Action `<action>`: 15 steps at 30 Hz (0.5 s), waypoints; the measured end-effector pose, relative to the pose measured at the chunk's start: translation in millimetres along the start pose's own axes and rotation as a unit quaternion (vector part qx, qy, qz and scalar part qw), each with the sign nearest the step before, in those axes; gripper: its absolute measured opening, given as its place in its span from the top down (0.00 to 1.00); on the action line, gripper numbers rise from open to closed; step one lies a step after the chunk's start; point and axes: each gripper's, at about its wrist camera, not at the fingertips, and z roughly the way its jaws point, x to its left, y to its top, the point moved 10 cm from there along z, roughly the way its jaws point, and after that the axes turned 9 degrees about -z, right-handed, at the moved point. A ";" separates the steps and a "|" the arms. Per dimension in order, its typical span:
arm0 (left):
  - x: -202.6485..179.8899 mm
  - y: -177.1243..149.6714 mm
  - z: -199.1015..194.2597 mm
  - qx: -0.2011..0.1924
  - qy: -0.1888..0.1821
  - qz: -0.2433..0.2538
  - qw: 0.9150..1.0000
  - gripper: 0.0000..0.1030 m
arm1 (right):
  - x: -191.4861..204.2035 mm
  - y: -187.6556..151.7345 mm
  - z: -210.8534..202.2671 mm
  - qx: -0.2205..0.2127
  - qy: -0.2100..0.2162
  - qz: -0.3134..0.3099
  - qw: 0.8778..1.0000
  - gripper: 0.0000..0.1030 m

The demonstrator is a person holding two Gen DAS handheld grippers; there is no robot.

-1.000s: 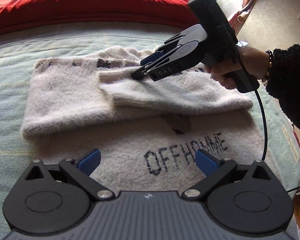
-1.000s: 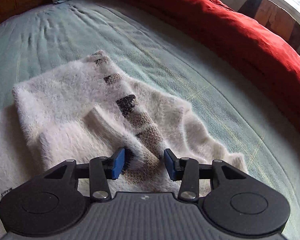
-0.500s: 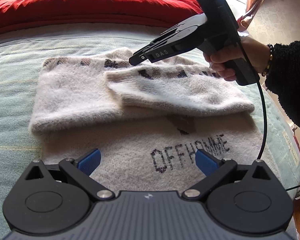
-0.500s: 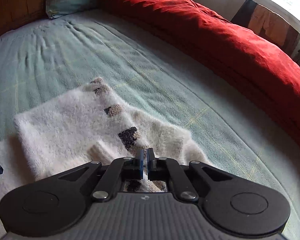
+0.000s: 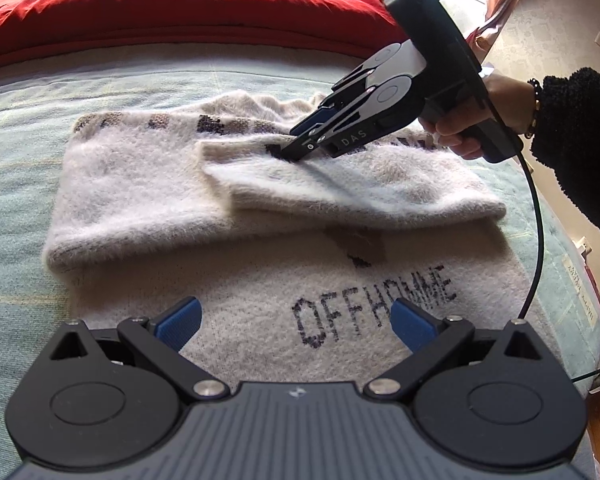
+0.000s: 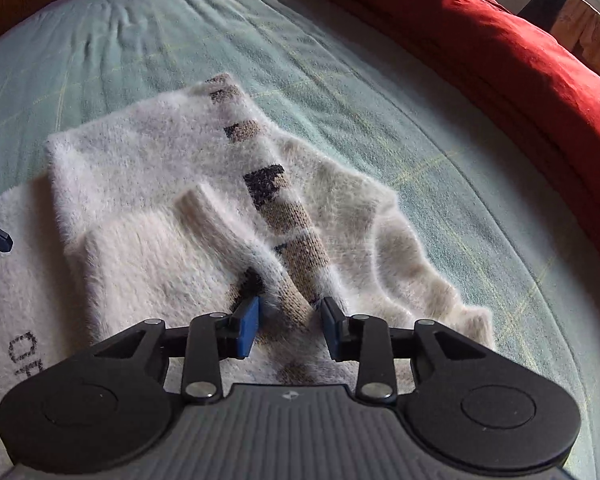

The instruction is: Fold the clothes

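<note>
Lying partly folded on the green bedsheet (image 6: 340, 80), one fuzzy white sweater (image 5: 148, 184) has two sleeves crossed. Right gripper (image 6: 288, 322) jaws, just opening, straddle a knit ridge unclamped. Left gripper (image 5: 296, 320) gapes empty. One red duvet (image 5: 180, 4) borders.

Sweater (image 5: 148, 192) on bed (image 5: 16, 128); duvet (image 5: 172, 12) behind; sleeves folded across sweater.

Right gripper (image 6: 288, 322) back down on sweater (image 6: 148, 200) sleeve fold, jaws just reopened.

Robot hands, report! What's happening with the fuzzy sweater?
Left gripper open, hovering. Right gripper just reopened, fingers astride patterned fold. Sweater partly folded. Nothing blocking.
</note>
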 end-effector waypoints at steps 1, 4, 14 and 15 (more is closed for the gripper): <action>0.4 -0.6 0.3 0.000 0.001 0.000 1.000 0.03 | 1.7 0.2 -0.8 -0.001 -0.005 -0.003 1.000 0.78; 0.7 -1.6 0.4 0.000 -0.001 -0.001 1.000 0.03 | 3.0 3.0 -5.4 -0.011 -0.027 -0.009 1.000 0.92; 1.8 -2.9 -7.0 -0.005 0.002 -0.006 1.000 0.03 | -14.2 17.7 -3.3 -0.035 -0.060 0.058 0.996 0.94; 2.2 -3.1 -8.3 -0.006 0.002 -0.005 1.000 0.03 | -14.8 18.9 -8.6 -0.043 -0.061 0.071 0.995 0.88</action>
